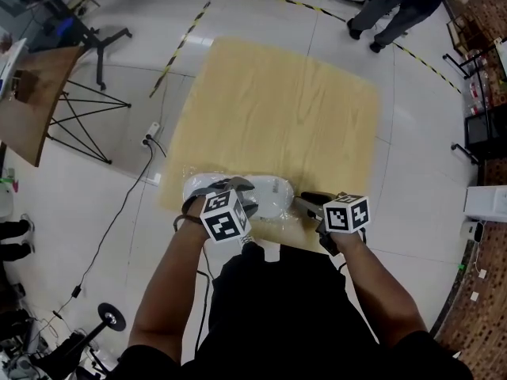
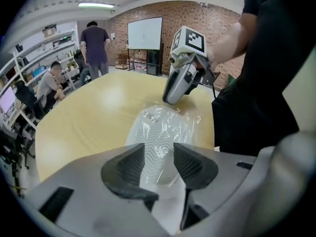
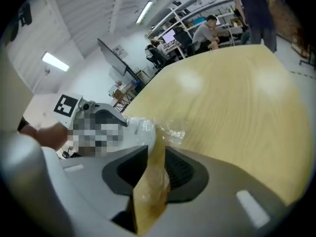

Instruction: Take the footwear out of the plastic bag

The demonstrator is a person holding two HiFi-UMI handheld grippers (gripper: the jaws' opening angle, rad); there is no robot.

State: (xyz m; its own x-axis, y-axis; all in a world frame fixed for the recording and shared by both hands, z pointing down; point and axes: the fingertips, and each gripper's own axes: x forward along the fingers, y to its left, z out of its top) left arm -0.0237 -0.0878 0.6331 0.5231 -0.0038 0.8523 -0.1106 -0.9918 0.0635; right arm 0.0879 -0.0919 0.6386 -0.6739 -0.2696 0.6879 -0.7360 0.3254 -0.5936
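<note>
White footwear [image 1: 265,195] wrapped in a clear plastic bag [image 2: 190,116] lies at the near edge of the wooden table [image 1: 285,109]. My left gripper [image 1: 242,190] reaches over it from the near left. In the left gripper view the bagged shoe [image 2: 158,132], with its zigzag sole, runs into the gap of my left gripper [image 2: 158,164]; the jaws stand wide and I see no pad pressing on it. My right gripper [image 1: 306,203] is at the bag's right end. A loose fold of the bag's film [image 3: 153,181] hangs between the spread jaws of that right gripper [image 3: 155,169].
The tabletop stretches away beyond the bag. A person [image 1: 396,6] walks past the far right corner, and others [image 2: 94,43] are by shelves. A tilted desk [image 1: 32,101] and a power strip [image 1: 150,137] are on the left. A white box [image 1: 485,203] stands on the right.
</note>
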